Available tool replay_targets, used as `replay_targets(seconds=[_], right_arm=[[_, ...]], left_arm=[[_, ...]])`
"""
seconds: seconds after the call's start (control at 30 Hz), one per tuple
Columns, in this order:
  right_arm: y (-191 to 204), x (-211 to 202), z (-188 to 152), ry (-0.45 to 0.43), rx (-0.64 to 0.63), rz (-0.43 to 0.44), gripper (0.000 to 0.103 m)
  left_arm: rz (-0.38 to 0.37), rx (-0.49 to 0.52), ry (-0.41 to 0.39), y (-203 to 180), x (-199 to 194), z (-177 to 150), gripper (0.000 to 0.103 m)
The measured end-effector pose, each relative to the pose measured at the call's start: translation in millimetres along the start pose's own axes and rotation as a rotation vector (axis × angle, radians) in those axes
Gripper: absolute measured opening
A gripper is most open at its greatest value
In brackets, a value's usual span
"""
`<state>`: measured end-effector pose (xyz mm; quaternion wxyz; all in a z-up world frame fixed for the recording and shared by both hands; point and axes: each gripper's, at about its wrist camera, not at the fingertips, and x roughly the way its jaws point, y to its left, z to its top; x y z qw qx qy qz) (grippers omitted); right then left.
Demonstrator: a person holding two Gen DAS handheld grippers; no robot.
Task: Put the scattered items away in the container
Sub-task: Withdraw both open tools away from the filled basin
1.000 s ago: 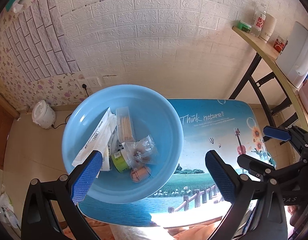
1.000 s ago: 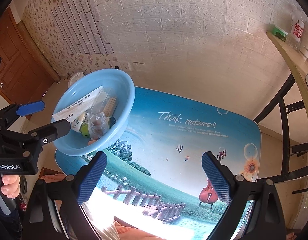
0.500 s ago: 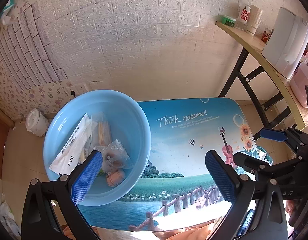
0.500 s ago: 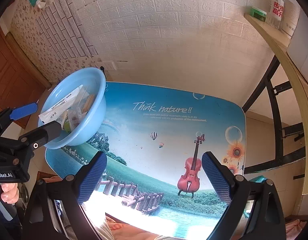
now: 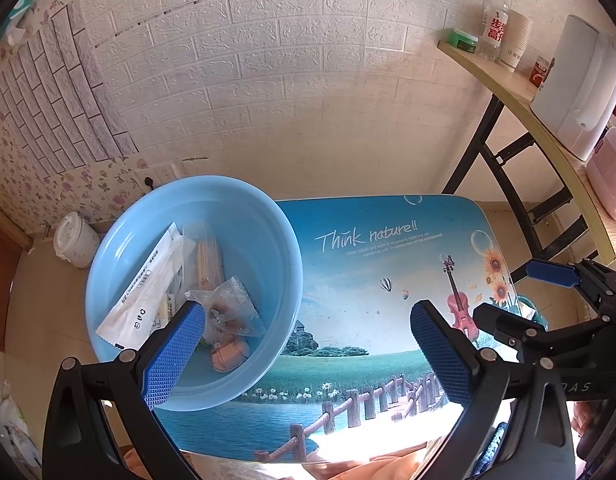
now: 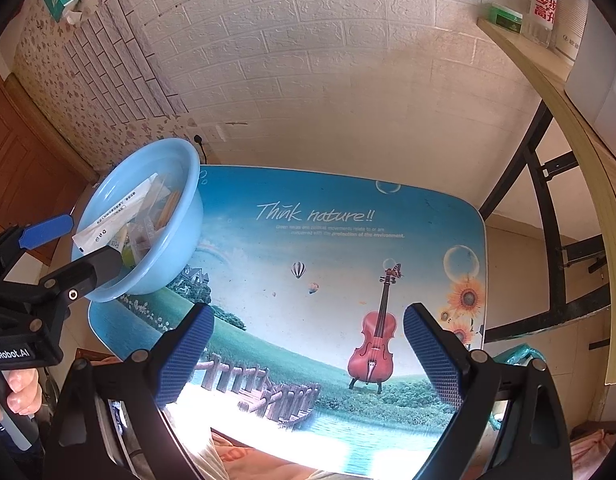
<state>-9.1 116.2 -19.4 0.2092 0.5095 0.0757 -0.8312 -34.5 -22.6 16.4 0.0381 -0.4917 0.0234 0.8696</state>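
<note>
Left wrist view, blue basin (image 5: 276,240) holding white sachet (image 5: 142,288), toothpick box (image 5: 208,260), both hand-held grippers released.

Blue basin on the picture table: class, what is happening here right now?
A person holds two grippers above the table. The left gripper and right gripper are both open and hold nothing. The blue basin on the table's left holds the packets and snacks; no loose items show on the tabletop.

Glossy blue plastic basin (image 5: 268,216), crinkly clear wrappers (image 5: 232,312), smooth printed tabletop (image 5: 368,280)
</note>
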Motion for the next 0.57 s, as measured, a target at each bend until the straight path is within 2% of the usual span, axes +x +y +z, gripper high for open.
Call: replay_targets(seconds=[0.3, 0.57], right_arm=[[2.8, 1.6, 0.6, 0.003, 0.000, -0.004, 0.097], [1.7, 2.4, -0.3, 0.006, 0.002, -0.011, 0.097]], left_arm=[[0.000, -0.003, 0.005, 3.1, 2.4, 0.3, 0.103], [-0.010, 0.015, -0.027, -2.1, -1.8, -2.7, 0.103]])
